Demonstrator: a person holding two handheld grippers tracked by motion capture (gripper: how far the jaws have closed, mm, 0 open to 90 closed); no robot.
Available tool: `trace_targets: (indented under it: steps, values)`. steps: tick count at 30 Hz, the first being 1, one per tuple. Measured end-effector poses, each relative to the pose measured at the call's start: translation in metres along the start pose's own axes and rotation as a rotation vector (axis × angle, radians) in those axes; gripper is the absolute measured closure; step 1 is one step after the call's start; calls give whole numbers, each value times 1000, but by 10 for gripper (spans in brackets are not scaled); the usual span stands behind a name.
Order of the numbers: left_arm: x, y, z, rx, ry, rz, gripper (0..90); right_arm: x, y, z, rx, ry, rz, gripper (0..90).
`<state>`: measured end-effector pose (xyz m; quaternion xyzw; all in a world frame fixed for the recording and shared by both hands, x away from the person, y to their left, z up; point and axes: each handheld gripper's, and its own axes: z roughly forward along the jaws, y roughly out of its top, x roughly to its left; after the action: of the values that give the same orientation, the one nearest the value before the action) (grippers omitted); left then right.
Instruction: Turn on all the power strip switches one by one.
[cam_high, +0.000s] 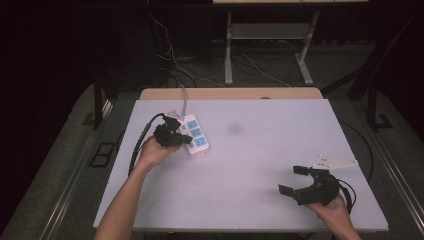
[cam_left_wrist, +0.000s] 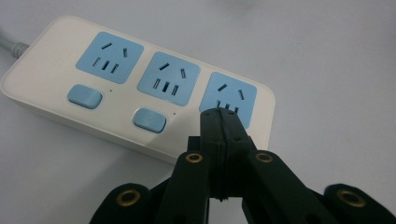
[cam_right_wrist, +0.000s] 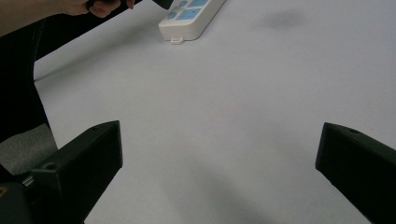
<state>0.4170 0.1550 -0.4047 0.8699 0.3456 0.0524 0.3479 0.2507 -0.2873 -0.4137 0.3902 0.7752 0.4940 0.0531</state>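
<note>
We see the left gripper (cam_left_wrist: 219, 116) w/ jaws pressed flat together, nothing between them. Its joined tip sits over the near long edge of the power strip (cam_left_wrist: 135, 88), right by the end socket (cam_left_wrist: 229, 95); whether it touches the casing we can't tell. Two blue switches (cam_left_wrist: 149, 120) lie just left of the tip in the left gripper view, two more sockets beyond them. The strip's cord (cam_left_wrist: 11, 45) leaves at the far short end.

From the high view, the left gripper (cam_high: 170, 135) is at the strip's (cam_high: 196, 136) left side, strip lying angled on the left-centre of the table (cam_high: 260, 150), its grey cord running off toward the back edge. Our left hand (cam_high: 152, 152) comes in from the left front.

Right gripper (cam_high: 296, 181) rests low near the front right corner, jaws spread wide, nothing between them. In the right gripper view we see bare tabletop between the jaws, strip (cam_right_wrist: 189, 18) well off ahead. A white flat bracket (cam_high: 334, 163) lies just behind it, close to the right edge.

Room: a broad open stretch of table between the strip and the right gripper, centre and back right free too, save a faint dark smudge (cam_high: 235, 129) right of the strip. Strip sits well in from the left edge.
</note>
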Motion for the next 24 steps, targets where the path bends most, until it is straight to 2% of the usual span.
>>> trace_targets:
  steps: [9, 17, 24]
  values:
    - [-1, 0, 4, -1, -6, 1, 893, 0, 0, 0, -1, 0, 0, 5]
    - [2, -2, 7, -6, -11, -13, 893, 0, 0, -1, -2, -1, -1, 5]
    - [4, -4, 7, -17, -34, -32, 893, 0, 0, -1, -3, -2, 0, 5]
